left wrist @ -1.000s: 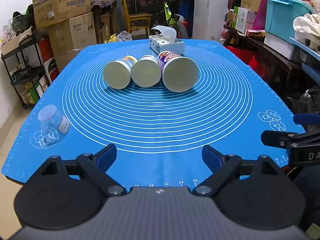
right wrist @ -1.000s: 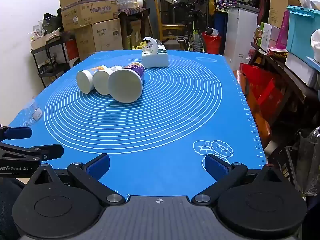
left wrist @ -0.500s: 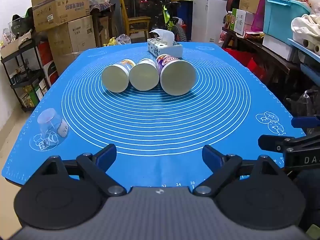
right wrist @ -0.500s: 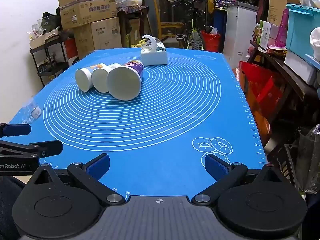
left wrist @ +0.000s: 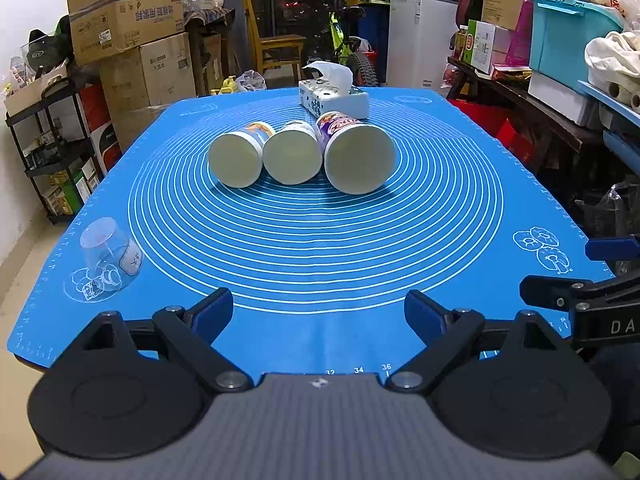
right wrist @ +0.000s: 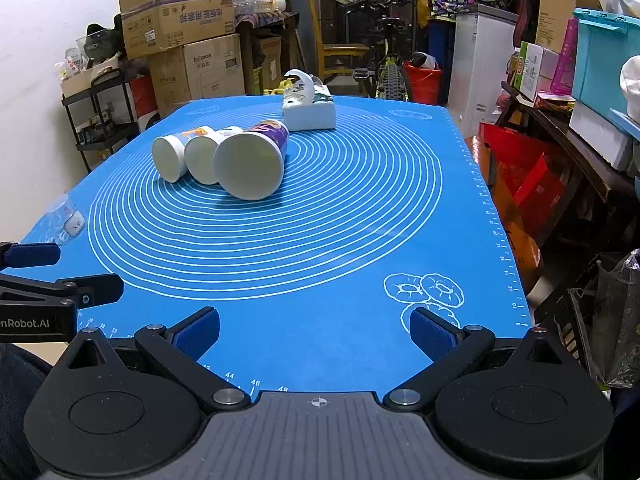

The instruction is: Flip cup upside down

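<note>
Three paper cups lie on their sides in a row on the blue mat (left wrist: 320, 240), white bases toward me: a left cup (left wrist: 236, 158), a middle cup (left wrist: 292, 156) and a larger purple cup (left wrist: 358, 158). They also show in the right wrist view, with the purple cup (right wrist: 250, 166) nearest. A clear plastic cup (left wrist: 110, 254) stands upside down at the mat's left front. My left gripper (left wrist: 320, 314) is open and empty at the front edge. My right gripper (right wrist: 314, 330) is open and empty, to the right of the left one.
A white tissue box (left wrist: 334, 98) sits on the mat behind the cups. Cardboard boxes (left wrist: 128, 24) and a black shelf stand to the left. A cluttered bench with a blue bin (left wrist: 568, 36) runs along the right. A bicycle stands behind the table.
Both grippers have drifted back slightly from the table and the view has tilted a little. The cups have not moved.
</note>
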A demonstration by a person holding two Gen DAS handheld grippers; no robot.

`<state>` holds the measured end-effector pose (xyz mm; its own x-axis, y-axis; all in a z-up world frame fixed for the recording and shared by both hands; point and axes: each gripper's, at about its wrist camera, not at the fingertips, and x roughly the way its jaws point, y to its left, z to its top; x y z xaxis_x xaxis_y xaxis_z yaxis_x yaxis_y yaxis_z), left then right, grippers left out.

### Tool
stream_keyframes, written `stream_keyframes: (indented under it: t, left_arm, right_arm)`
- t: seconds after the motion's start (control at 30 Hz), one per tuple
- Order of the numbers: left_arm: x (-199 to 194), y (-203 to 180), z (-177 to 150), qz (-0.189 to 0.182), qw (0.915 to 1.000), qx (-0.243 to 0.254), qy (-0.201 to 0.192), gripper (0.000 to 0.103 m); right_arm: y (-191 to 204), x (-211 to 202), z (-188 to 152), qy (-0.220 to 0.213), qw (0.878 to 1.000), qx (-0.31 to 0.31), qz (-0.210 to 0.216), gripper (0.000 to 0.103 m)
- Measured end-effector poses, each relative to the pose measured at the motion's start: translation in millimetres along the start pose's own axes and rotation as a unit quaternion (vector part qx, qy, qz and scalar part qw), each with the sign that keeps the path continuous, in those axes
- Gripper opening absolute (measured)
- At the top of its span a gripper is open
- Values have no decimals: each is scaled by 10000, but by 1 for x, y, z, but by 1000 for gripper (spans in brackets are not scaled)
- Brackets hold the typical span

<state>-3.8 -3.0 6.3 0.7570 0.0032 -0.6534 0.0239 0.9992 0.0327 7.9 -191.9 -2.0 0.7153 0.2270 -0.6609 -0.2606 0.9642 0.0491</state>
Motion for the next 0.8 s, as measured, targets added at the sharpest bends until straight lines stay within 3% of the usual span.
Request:
stream_keyframes:
  t: [0.8]
  left_arm:
    - [-2, -1, 1, 18, 10000, 9, -24, 92]
  right_arm:
    - [-4, 1, -1, 53, 10000, 23, 12, 101]
